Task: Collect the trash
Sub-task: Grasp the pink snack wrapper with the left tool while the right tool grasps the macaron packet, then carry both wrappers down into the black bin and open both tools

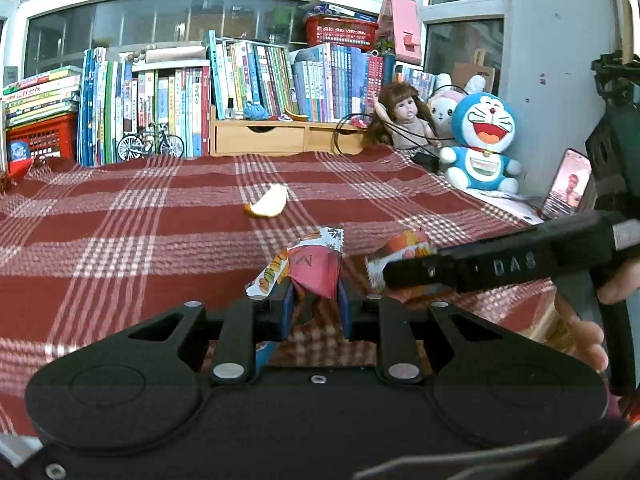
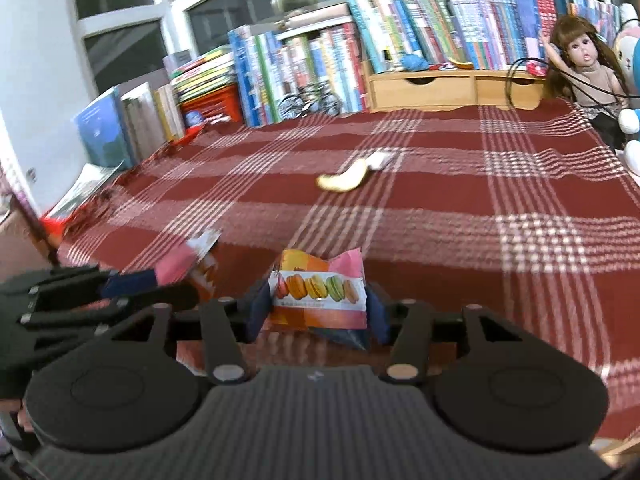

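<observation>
Two grippers, left point(image 1: 316, 304) and right point(image 2: 318, 312), each clenched on a macaron wrapper point(image 1: 308, 268) point(image 2: 320, 292); peel point(image 1: 268, 206) beyond.

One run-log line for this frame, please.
left tool: shut on pink wrapper | right tool: shut on macaron wrapper | peel: on cloth, uncollected

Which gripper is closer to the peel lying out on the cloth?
Neither clearly. The left gripper, shut on a pink wrapper, and the right gripper, shut on a macaron wrapper, both sit well short of the peel, side by side.
</observation>
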Tool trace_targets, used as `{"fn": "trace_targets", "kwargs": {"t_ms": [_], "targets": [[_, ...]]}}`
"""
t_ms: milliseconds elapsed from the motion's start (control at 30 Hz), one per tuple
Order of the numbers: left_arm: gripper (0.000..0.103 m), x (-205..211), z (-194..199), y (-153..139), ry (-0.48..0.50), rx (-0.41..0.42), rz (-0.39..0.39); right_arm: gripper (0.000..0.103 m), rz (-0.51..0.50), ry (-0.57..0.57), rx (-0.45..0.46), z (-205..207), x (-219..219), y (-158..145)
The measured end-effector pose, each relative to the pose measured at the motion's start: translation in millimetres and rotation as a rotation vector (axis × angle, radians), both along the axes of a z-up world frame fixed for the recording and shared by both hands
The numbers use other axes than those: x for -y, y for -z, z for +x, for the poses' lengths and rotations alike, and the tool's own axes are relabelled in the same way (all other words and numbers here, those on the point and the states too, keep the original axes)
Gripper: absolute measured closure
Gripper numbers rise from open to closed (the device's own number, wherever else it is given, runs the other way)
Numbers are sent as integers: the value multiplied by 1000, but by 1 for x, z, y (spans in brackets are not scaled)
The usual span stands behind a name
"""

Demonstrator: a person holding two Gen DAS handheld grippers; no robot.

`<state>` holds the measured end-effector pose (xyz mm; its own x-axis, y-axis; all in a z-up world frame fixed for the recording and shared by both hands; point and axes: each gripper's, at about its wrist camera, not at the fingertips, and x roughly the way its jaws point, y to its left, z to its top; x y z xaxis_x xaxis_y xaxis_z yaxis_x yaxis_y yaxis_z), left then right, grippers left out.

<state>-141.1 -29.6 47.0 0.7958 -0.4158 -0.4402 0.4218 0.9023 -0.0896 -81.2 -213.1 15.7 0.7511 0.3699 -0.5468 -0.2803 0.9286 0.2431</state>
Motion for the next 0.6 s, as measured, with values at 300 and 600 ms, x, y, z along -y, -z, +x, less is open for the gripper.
{"fn": "trace_targets", "kwargs": {"t_ms": [300,600], "targets": [[81,-13,-44,34,-4,-114,6,44,-33,-78,-40,-56,-18,29],[81,-22,-51,90,-30,-292,49,44,-75,-77,-170,-76,-29,82]]}}
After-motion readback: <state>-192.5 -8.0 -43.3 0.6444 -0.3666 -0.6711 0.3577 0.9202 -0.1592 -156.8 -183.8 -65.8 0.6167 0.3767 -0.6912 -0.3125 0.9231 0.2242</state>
